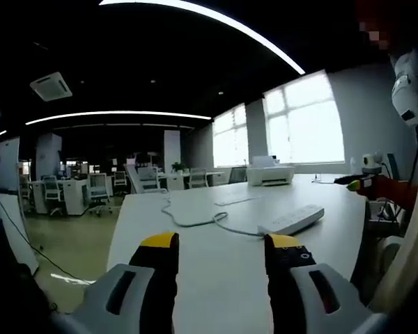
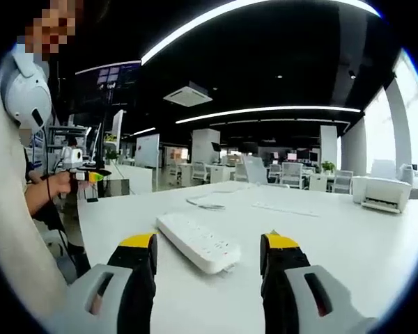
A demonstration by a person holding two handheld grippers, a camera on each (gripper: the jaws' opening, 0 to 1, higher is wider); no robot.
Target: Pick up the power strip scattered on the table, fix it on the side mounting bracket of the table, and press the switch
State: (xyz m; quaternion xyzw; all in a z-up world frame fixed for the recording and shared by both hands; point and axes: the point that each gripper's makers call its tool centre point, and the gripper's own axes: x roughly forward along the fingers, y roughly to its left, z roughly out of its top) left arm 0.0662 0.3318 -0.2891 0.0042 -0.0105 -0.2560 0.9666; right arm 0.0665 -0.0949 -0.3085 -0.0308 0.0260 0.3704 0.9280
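Right gripper view: my right gripper (image 2: 207,252) is wide open and empty, aligned with the power strip (image 2: 197,242) on the table (image 2: 348,236) for pickup; my left gripper (image 1: 221,252) likewise.

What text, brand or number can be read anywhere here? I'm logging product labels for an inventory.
None can be read.
power strip: white, with rows of sockets; no legible print.
printer: white, any badge too small to read.
left tool and right tool: yellow tips, black jaws, no markings visible.
Background office boards: too blurred to tell.
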